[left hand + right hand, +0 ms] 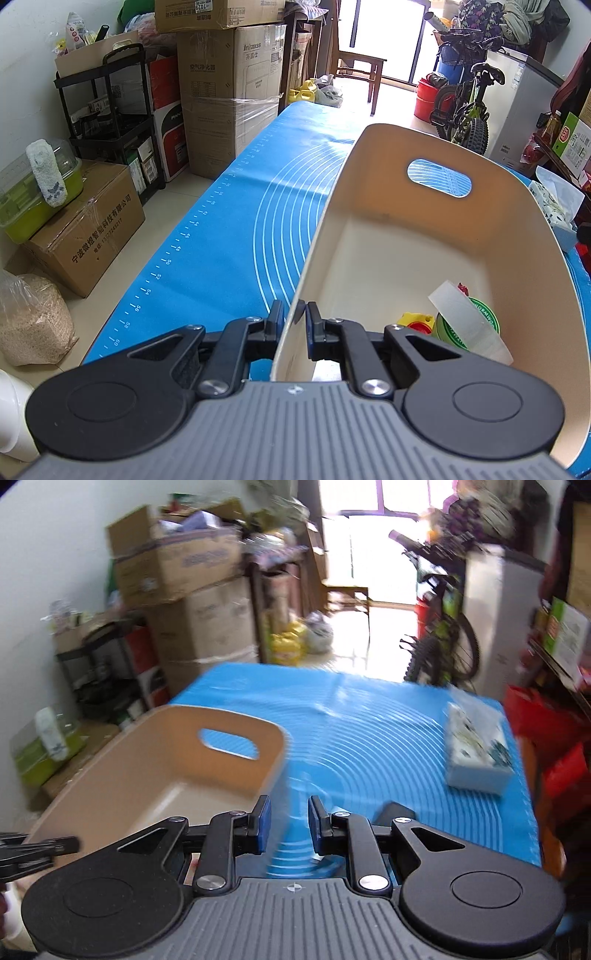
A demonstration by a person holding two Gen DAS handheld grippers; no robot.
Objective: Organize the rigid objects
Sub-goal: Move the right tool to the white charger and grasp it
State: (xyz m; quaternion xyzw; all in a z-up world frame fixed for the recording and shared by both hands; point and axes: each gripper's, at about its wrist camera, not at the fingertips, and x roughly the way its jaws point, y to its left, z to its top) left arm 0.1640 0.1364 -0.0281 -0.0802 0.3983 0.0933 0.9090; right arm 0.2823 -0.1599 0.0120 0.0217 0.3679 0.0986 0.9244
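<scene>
A beige bin [369, 192] with a handle slot stands on the blue mat [229, 229]. My left gripper [294, 317] is shut on the bin's near left wall, one finger outside and one inside. Inside the bin lie a green tape roll [476, 325] with a clear strip and a yellow and red piece [416, 322]. In the right wrist view the bin [155, 746] is to the left, and my right gripper [290, 823] is open and empty over the mat [369, 731], just right of the bin's corner. This view is blurred.
A white tissue box [476, 753] lies on the mat at the right. Cardboard boxes [229, 96], a black cart [110, 122] and a grain bag [29, 321] line the floor left of the table. A bicycle [465, 107] stands at the far end.
</scene>
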